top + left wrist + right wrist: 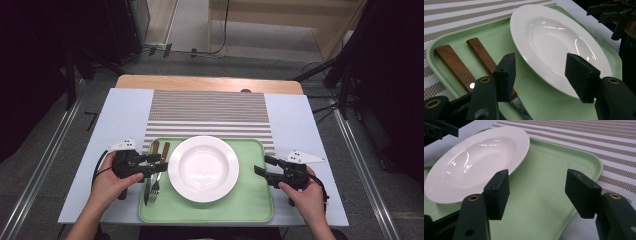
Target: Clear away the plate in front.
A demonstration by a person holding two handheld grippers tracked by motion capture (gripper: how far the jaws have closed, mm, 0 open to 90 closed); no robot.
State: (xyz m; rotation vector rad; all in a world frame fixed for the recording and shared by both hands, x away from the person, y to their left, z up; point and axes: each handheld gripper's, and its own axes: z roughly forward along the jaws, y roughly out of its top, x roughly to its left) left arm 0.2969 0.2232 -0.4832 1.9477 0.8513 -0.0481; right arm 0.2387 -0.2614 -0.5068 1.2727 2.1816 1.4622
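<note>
A white deep plate [203, 167] [554, 37] [474, 162] rests in the middle of a green tray [250, 200] [499, 37] [549, 170]. A knife [148, 186] and a fork [156, 186] with wooden handles [451, 62] lie side by side at the tray's left. My left gripper [160, 164] [540, 75] hovers open over the cutlery, pointing at the plate's left rim with nothing gripped. My right gripper [261, 165] [536, 192] stands open over the tray's right edge, pointing toward the plate, with bare tray between its jaws.
A brown-and-white striped placemat [210, 112] [599, 135] lies behind the tray on a pale blue table cover [125, 115]. The wooden table edge [210, 82] runs along the far side. Dark stands and cables sit on the floor beyond.
</note>
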